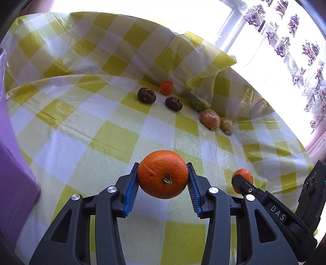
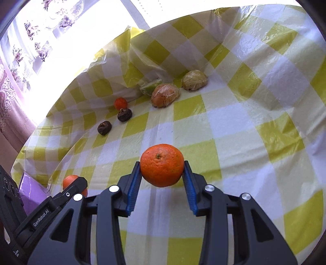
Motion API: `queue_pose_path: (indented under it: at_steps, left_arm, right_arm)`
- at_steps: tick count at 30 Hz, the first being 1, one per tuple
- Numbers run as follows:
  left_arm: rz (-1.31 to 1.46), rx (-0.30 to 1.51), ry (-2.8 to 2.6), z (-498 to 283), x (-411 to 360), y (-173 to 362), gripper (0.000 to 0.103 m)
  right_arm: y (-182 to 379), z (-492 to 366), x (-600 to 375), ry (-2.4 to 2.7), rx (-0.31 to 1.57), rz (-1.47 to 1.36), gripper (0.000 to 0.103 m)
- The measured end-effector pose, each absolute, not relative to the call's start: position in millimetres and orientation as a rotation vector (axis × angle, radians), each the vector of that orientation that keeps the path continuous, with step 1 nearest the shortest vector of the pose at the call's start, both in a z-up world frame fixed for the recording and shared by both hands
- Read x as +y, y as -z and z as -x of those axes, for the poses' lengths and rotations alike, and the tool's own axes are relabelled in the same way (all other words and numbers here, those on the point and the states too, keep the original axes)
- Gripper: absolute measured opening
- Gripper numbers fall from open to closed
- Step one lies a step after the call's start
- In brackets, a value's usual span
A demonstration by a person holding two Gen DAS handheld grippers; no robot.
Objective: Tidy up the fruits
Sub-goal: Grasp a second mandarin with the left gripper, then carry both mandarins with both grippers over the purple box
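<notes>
Round orange fruits point(image 1: 163, 174) point(image 2: 162, 165), one clamped in each gripper point(image 1: 163, 181) point(image 2: 162, 177), should travel level and land gently beside the far small orange point(image 1: 166, 87).

Window point(image 1: 203, 18) glare; edges perhaps warped.

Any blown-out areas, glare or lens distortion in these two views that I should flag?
Left wrist view: window blown out, checked cloth glossy, grid bowed by fisheye; orange in left gripper sharp. Right wrist view: window overexposed, dark vignette corners; orange in right gripper clear.
</notes>
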State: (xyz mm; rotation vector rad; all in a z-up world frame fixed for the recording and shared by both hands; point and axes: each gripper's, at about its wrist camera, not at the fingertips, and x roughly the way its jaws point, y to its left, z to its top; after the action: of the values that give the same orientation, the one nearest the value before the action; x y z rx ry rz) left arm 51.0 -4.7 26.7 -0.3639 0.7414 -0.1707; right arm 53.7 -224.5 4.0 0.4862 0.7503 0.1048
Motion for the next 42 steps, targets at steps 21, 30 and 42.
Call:
queue_pose_path:
  at_steps: [21,30,42]
  left_arm:
    - [0.286,0.69,0.202,73.3,18.4,-31.0,0.043]
    - [0.191,0.581,0.207,119.2,18.9,-39.8,0.043]
    - [0.038,0.187,0.005,200.1,41.9,-100.2,0.043]
  right_arm:
    - [-4.8,71.5,-172.4,-0.268,0.784,-0.401,0.041]
    - [-15.8,114.9,-152.3,-0.305,0.729,-0.29,0.041]
    - [-68.3,170.4,-109.1,-0.327,0.398,-0.108,0.041]
